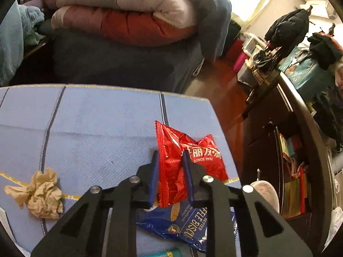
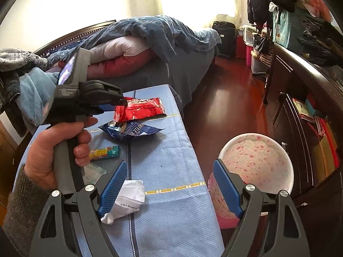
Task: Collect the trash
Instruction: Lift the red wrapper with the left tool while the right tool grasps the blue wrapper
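My left gripper [image 1: 170, 160] is shut on a red snack wrapper [image 1: 193, 150], whose lower half sits pinched between the blue pads. In the right wrist view a hand [image 2: 53, 150] holds that left gripper [image 2: 120, 105] at the red wrapper [image 2: 139, 108]. Under it lies a blue waffle-biscuit wrapper [image 1: 184, 224] [image 2: 130, 129]. A crumpled brown tissue [image 1: 40, 194] lies at the left. My right gripper [image 2: 170, 163] hangs open and empty above the table edge, with a crumpled white paper [image 2: 128, 199] by its left finger. A small green-and-yellow tube [image 2: 105, 152] and a clear packet [image 2: 93, 172] lie nearby.
The trash lies on a table with a blue cloth [image 2: 167, 150]. A bin with a pink-speckled white liner [image 2: 257, 162] stands at the table's right edge. Beyond are a bed with folded quilts [image 2: 133, 51], a red wood floor [image 2: 225, 107] and a dark cabinet [image 2: 300, 111].
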The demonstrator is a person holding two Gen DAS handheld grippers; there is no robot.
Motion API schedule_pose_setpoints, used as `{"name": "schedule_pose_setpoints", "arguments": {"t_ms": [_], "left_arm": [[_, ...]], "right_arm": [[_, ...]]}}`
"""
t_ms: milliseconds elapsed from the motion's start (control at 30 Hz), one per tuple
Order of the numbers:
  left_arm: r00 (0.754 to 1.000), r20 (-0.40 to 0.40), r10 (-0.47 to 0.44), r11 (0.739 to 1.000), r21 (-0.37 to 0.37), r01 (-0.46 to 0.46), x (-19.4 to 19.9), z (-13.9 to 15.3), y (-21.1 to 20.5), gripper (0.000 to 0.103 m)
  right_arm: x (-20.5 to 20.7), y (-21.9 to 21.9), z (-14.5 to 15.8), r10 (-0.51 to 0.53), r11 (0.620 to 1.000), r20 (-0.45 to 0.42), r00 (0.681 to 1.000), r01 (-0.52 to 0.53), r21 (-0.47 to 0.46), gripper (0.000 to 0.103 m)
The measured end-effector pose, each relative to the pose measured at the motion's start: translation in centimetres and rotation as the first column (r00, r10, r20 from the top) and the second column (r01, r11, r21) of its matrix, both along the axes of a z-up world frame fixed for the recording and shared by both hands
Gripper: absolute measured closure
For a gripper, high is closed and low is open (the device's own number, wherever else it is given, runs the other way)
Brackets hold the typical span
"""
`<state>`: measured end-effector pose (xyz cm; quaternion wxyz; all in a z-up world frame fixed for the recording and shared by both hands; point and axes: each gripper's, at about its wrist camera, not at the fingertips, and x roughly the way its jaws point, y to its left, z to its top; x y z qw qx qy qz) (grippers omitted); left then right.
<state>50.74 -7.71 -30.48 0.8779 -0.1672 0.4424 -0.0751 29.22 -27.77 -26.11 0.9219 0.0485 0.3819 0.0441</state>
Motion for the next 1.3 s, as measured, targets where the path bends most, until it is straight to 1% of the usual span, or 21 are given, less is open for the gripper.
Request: {"name": "schedule_pose_setpoints", "arguments": {"t_ms": [33,267,333,367,400,467,567,600,667,700,767,833,900,967,1000,1033,1067,1100,1167,1200,1300], "left_arm": [[1.0,0.01,0.002,1.0,-0.012,-0.001,-0.3,0.2,0.3,0.1],[1.0,0.03,0.002,0.999,-0.052,0.0,-1.2,1.0,1.7,0.099],[1.0,0.007,-0.017,0.999,-0.048,0.017,-0.9,0.6,1.5,0.085],[0.999,-0.004,-0.042,0.998,-0.048,0.041,-0.7,0.5,1.0,0.067],[0.999,-0.004,-0.045,0.998,-0.046,0.045,-0.7,0.4,0.9,0.053],[0.999,0.023,-0.048,0.999,-0.02,0.049,-0.8,0.9,0.0,0.047],[0.996,0.048,-0.081,0.997,0.016,0.08,-0.1,1.8,-2.0,0.024],[0.993,0.055,-0.1,0.994,0.044,0.097,0.5,2.1,-3.4,0.021],[0.99,0.059,-0.127,0.981,0.156,0.116,1.5,2.1,-6.1,0.019],[0.986,0.032,-0.161,0.95,0.275,0.146,2.5,1.7,-8.5,0.019],[0.975,-0.003,-0.222,0.904,0.375,0.207,3.2,0.9,-10.8,0.019],[0.957,-0.052,-0.285,0.829,0.488,0.274,3.7,-0.4,-13.1,0.018],[0.955,-0.05,-0.293,0.769,0.582,0.267,3.9,-1.1,-14.1,0.014],[0.953,-0.031,-0.303,0.735,0.629,0.254,4.0,-1.2,-14.5,0.006],[0.95,-0.034,-0.311,0.722,0.642,0.259,4.1,-1.4,-14.6,0.005],[0.948,-0.038,-0.316,0.722,0.639,0.267,4.2,-1.6,-14.4,0.005],[0.946,-0.039,-0.321,0.735,0.62,0.275,4.4,-1.6,-14.3,0.011],[0.942,-0.046,-0.332,0.768,0.566,0.298,4.7,-1.5,-13.9,0.025],[0.944,-0.064,-0.323,0.834,0.453,0.316,5.1,-1.3,-12.7,0.034],[0.948,-0.066,-0.312,0.866,0.39,0.313,5.4,-1.2,-11.9,0.042],[0.956,-0.049,-0.288,0.897,0.337,0.287,5.3,-1.4,-10.1,0.056]], "right_arm": [[0.1,0.1,0.0,0.001,1.0,-0.001,1.0,-0.001,0.001,0.021],[0.4,0.5,-0.2,0.007,1.0,-0.005,1.0,-0.007,0.01,0.021],[0.6,0.3,-0.2,-0.002,1.0,-0.006,1.0,0.002,0.01,0.021],[0.8,0.2,-0.2,-0.009,1.0,-0.006,1.0,0.009,0.005,0.021],[1.1,0.0,0.0,-0.014,1.0,-0.004,1.0,0.014,0.001,0.021],[2.3,-0.5,0.7,-0.026,0.999,0.011,1.0,0.026,-0.019,0.021],[3.4,-1.5,2.4,-0.059,0.998,0.052,0.997,0.06,-0.016,0.021],[3.4,-1.8,2.8,-0.065,0.998,0.064,0.996,0.066,-0.01,0.021],[3.0,-2.4,3.4,-0.084,0.997,0.09,0.992,0.083,0.006,0.021],[2.7,-2.8,3.4,-0.092,0.996,0.09,0.992,0.092,0.013,0.021],[2.3,-3.2,2.9,-0.1,0.995,0.077,0.992,0.099,0.022,0.021],[1.9,-3.8,2.2,-0.107,0.994,0.056,0.993,0.106,0.019,0.021],[1.7,-4.5,1.6,-0.117,0.993,0.036,0.992,0.117,0.018,0.021],[1.7,-5.2,1.1,-0.128,0.991,0.018,0.992,0.128,0.035,0.021],[1.8,-5.3,1.0,-0.131,0.991,0.014,0.991,0.13,0.043,0.021],[1.8,-5.5,0.8,-0.134,0.99,0.01,0.991,0.133,0.052,0.021],[1.8,-5.6,0.7,-0.135,0.989,0.01,0.991,0.134,0.059,0.021],[1.8,-5.6,0.6,-0.134,0.989,0.01,0.991,0.133,0.063,0.021],[1.7,-5.5,0.5,-0.129,0.989,0.011,0.992,0.128,0.068,0.021],[1.7,-5.5,0.6,-0.126,0.99,0.011,0.992,0.125,0.069,0.021],[1.7,-5.3,0.5,-0.116,0.991,0.011,0.993,0.115,0.07,0.021]]}}
